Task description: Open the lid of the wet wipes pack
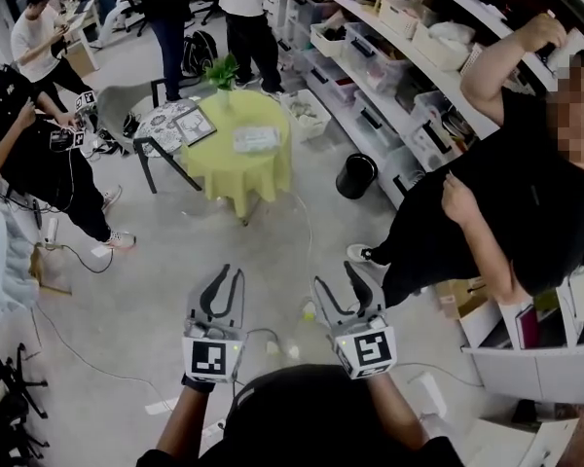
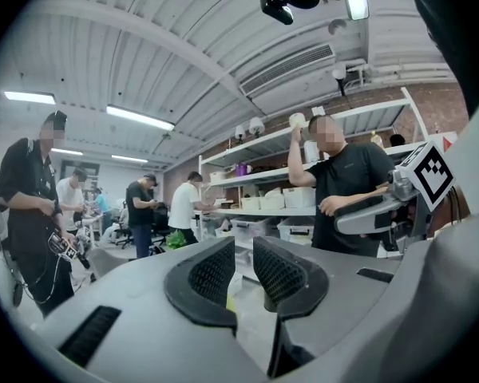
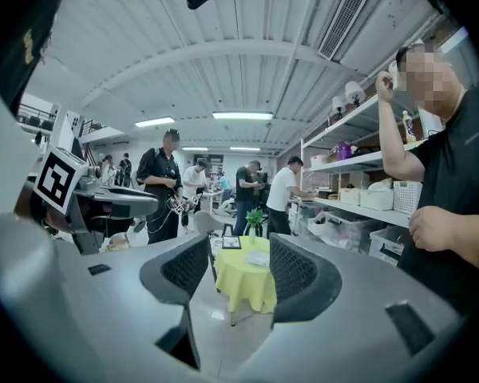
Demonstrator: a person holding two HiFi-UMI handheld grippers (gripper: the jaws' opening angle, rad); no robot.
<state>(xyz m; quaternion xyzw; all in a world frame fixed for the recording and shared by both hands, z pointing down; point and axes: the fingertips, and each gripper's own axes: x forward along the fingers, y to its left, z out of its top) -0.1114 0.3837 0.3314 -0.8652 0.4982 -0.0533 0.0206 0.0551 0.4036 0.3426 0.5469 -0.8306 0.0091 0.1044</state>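
The wet wipes pack (image 1: 256,140) is a pale flat packet lying on a round table with a yellow cloth (image 1: 243,178), far ahead of me across the floor. In the right gripper view the pack (image 3: 258,258) shows on that table (image 3: 241,286) between the jaws, at a distance. My left gripper (image 1: 228,274) and right gripper (image 1: 336,276) are held side by side over bare floor, both pointing toward the table. The right gripper (image 3: 239,266) is open wide and empty. The left gripper (image 2: 244,271) stands open by a narrow gap, with nothing in it.
A person in black (image 1: 506,193) stands close on the right by the shelving (image 1: 389,76). A black bin (image 1: 355,175) sits beyond the table. A grey chair (image 1: 141,105) and a potted plant (image 1: 221,71) are beside it. Several people stand at the left and back. Cables (image 1: 68,251) lie on the floor.
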